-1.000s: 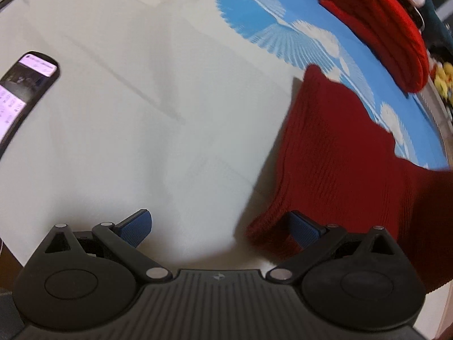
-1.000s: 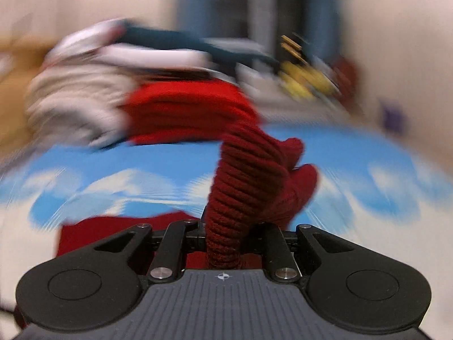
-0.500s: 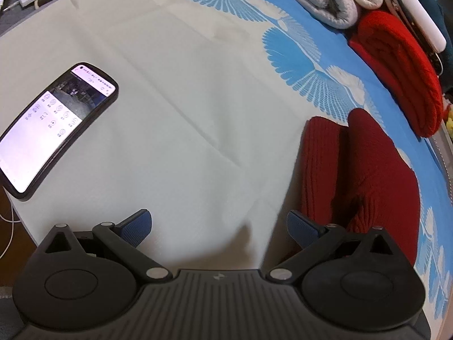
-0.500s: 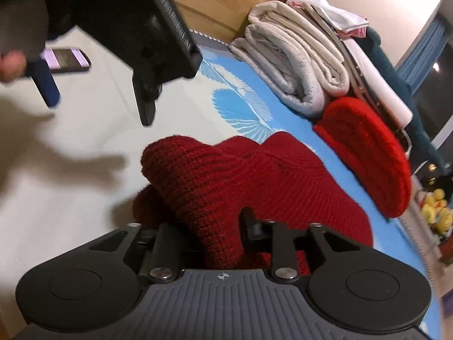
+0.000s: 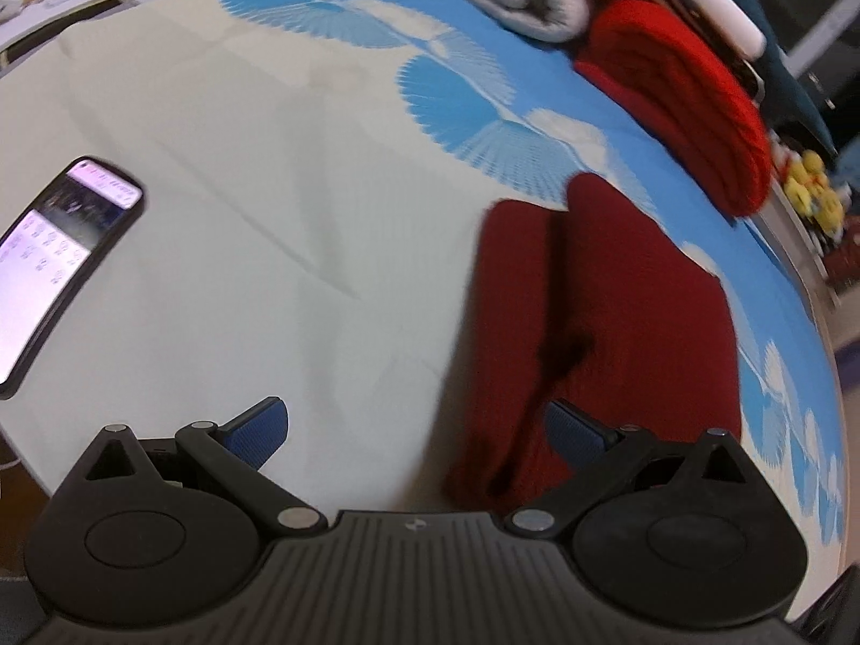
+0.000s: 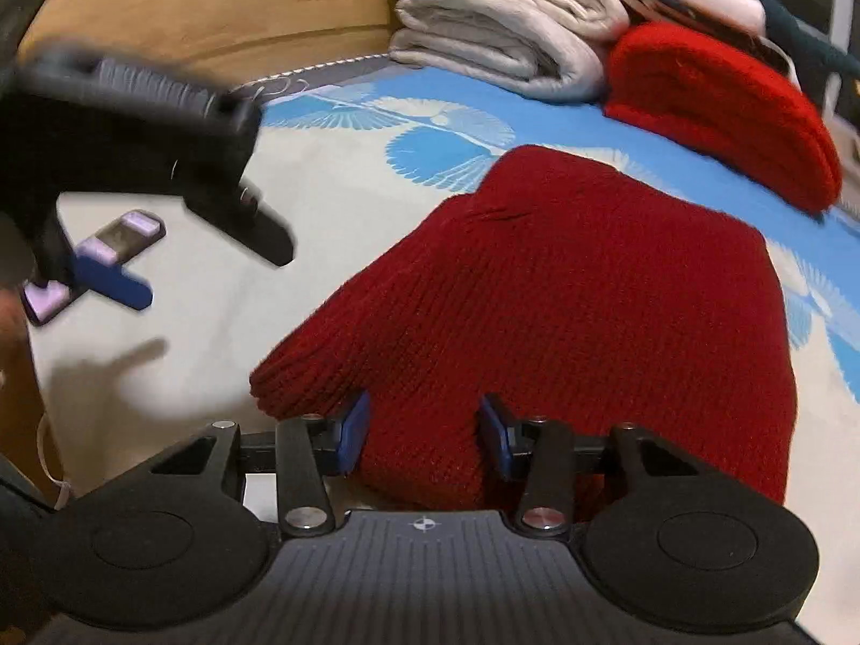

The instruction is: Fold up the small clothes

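- Blue-padded fingers of the right gripper (image 6: 424,432) have just been spreading apart; the dark red knitted garment (image 6: 564,312) lies between them at its near edge, released, pads not pressing it.
- Spread wide with nothing between them, the left gripper (image 5: 416,430) hovers above the pale sheet (image 5: 258,204); its right finger sits over the garment's near corner.
- One dark red garment lies folded on the sheet, its long axis running from the right gripper away toward the far pile, the narrower end pointing away.
- Beyond it: one bright red knitted bundle (image 6: 720,107) and one stack of folded grey-white cloth (image 6: 500,37), both well apart from the garment.
- One lit smartphone (image 5: 59,263) rests near the sheet's left edge.
- Between phone and garment the sheet is bare; blue fan patterns (image 5: 462,102) border the far side.
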Demonstrator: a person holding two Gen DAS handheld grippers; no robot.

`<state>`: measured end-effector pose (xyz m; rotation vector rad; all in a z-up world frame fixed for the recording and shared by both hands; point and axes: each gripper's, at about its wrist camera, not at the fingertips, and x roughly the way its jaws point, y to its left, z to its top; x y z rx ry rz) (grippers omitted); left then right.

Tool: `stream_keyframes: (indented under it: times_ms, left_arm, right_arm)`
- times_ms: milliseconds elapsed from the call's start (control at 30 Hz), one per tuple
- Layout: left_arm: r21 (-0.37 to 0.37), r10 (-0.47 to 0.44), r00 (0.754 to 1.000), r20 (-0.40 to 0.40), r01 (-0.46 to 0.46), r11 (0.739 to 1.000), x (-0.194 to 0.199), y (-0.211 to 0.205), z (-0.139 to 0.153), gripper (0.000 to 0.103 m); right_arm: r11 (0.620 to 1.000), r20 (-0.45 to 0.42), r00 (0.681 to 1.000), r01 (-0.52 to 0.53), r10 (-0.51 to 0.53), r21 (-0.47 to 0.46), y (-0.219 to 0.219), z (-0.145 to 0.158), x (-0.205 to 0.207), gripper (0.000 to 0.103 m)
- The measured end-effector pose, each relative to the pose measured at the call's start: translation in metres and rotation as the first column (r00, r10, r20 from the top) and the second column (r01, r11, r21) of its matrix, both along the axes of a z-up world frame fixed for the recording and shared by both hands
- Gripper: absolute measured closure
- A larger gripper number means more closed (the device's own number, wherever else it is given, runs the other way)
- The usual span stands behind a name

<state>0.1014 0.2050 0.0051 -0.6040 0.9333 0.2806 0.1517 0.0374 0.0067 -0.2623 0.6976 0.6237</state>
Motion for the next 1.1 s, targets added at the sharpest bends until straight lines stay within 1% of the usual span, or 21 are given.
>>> stream_keyframes:
  times_ms: [67, 133, 167, 200, 233, 300, 333, 400, 467, 533, 567, 633, 700, 733, 767, 833, 867, 933, 967, 1000, 1100]
  left_arm:
    - [0.018, -0.025, 1.000, 0.007, 0.025, 1.000, 0.000, -0.007, 0.002, 0.001]
    - [0.035, -0.040, 0.999, 0.015, 0.039, 0.999, -0.001, -0.013, 0.004, 0.001]
    - [0.030, -0.045, 0.999, 0.019, 0.045, 0.999, -0.001, -0.014, 0.004, 0.001]
    - [0.018, -0.051, 0.998, 0.021, 0.051, 0.999, -0.001, -0.016, 0.004, 0.001]
    - [0.004, -0.055, 0.998, 0.019, 0.055, 0.998, -0.001, -0.017, 0.003, 0.001]
    - [-0.042, -0.055, 0.998, 0.010, 0.056, 0.998, 0.000, -0.019, -0.001, 0.001]
    - [-0.071, -0.053, 0.999, 0.002, 0.053, 0.996, 0.002, -0.020, -0.003, 0.001]
    - [-0.132, -0.051, 0.999, -0.019, 0.048, 0.990, 0.007, -0.022, -0.011, 0.001]
    - [-0.220, -0.051, 0.997, -0.055, 0.038, 0.975, 0.013, -0.023, -0.023, 0.001]
    - [-0.291, -0.044, 0.994, -0.100, 0.013, 0.957, 0.019, -0.027, -0.037, 0.001]
    - [-0.306, -0.040, 0.992, -0.121, 0.001, 0.952, 0.022, -0.030, -0.042, 0.001]
    - [-0.310, -0.038, 0.989, -0.144, -0.008, 0.951, 0.028, -0.036, -0.050, 0.001]
    - [-0.297, -0.022, 0.988, -0.156, -0.026, 0.955, 0.035, -0.042, -0.054, 0.001]
    - [-0.290, -0.007, 0.988, -0.156, -0.040, 0.956, 0.037, -0.043, -0.055, 0.001]
    - [-0.283, 0.008, 0.988, -0.154, -0.052, 0.958, 0.039, -0.044, -0.055, 0.001]
    - [-0.264, 0.033, 0.988, -0.154, -0.073, 0.962, 0.043, -0.045, -0.055, 0.001]
    - [-0.249, 0.036, 0.988, -0.153, -0.073, 0.966, 0.045, -0.046, -0.055, 0.001]
    - [-0.198, 0.006, 0.990, -0.144, -0.035, 0.980, 0.049, -0.052, -0.053, 0.001]
    - [-0.159, -0.007, 0.992, -0.129, -0.014, 0.987, 0.050, -0.056, -0.051, 0.008]
    - [-0.134, -0.016, 0.993, -0.113, 0.000, 0.991, 0.051, -0.057, -0.049, 0.016]
    - [-0.118, 0.001, 0.993, -0.117, -0.015, 0.993, 0.051, -0.056, -0.049, 0.021]
  right_arm:
    - [0.994, -0.064, 0.998, 0.032, -0.025, 0.102, -0.018, 0.017, 0.008, 0.055]
    - [0.970, -0.102, 0.990, 0.116, -0.096, 0.216, -0.055, 0.036, 0.018, 0.049]
    - [0.954, -0.106, 0.983, 0.170, -0.148, 0.246, -0.076, 0.045, 0.025, 0.043]
    - [0.942, -0.108, 0.975, 0.218, -0.197, 0.256, -0.097, 0.052, 0.034, 0.038]
    - [0.928, -0.110, 0.962, 0.271, -0.251, 0.254, -0.118, 0.056, 0.043, 0.036]
    - [0.893, -0.128, 0.921, 0.388, -0.368, 0.227, -0.161, 0.058, 0.064, 0.033]
    - [0.876, -0.155, 0.902, 0.428, -0.402, 0.220, -0.176, 0.055, 0.075, 0.032]
    - [0.844, -0.255, 0.864, 0.488, -0.433, 0.222, -0.207, 0.044, 0.097, 0.030]
    - [0.822, -0.373, 0.827, 0.521, -0.420, 0.230, -0.224, 0.032, 0.127, 0.028]
    - [0.811, -0.455, 0.799, 0.534, -0.392, 0.240, -0.229, 0.022, 0.153, 0.027]
    - [0.807, -0.490, 0.787, 0.537, -0.374, 0.246, -0.225, 0.018, 0.169, 0.027]
    - [0.816, -0.525, 0.780, 0.522, -0.340, 0.248, -0.209, 0.013, 0.195, 0.024]
    - [0.833, -0.516, 0.786, 0.507, -0.340, 0.224, -0.191, 0.017, 0.218, 0.020]
    - [0.840, -0.495, 0.791, 0.506, -0.360, 0.197, -0.179, 0.022, 0.228, 0.018]
    - [0.838, -0.474, 0.794, 0.513, -0.381, 0.186, -0.171, 0.024, 0.238, 0.014]
    - [0.829, -0.455, 0.793, 0.529, -0.406, 0.183, -0.159, 0.022, 0.257, 0.014]
    - [0.831, -0.475, 0.781, 0.532, -0.405, 0.166, -0.152, 0.017, 0.267, 0.015]
    - [0.832, -0.522, 0.754, 0.536, -0.398, 0.140, -0.146, 0.004, 0.276, 0.030]
    - [0.835, -0.508, 0.760, 0.534, -0.406, 0.132, -0.144, 0.002, 0.274, 0.043]
    - [0.836, -0.493, 0.770, 0.530, -0.404, 0.142, -0.144, 0.004, 0.269, 0.051]
    - [0.836, -0.449, 0.796, 0.522, -0.406, 0.169, -0.146, 0.010, 0.252, 0.065]
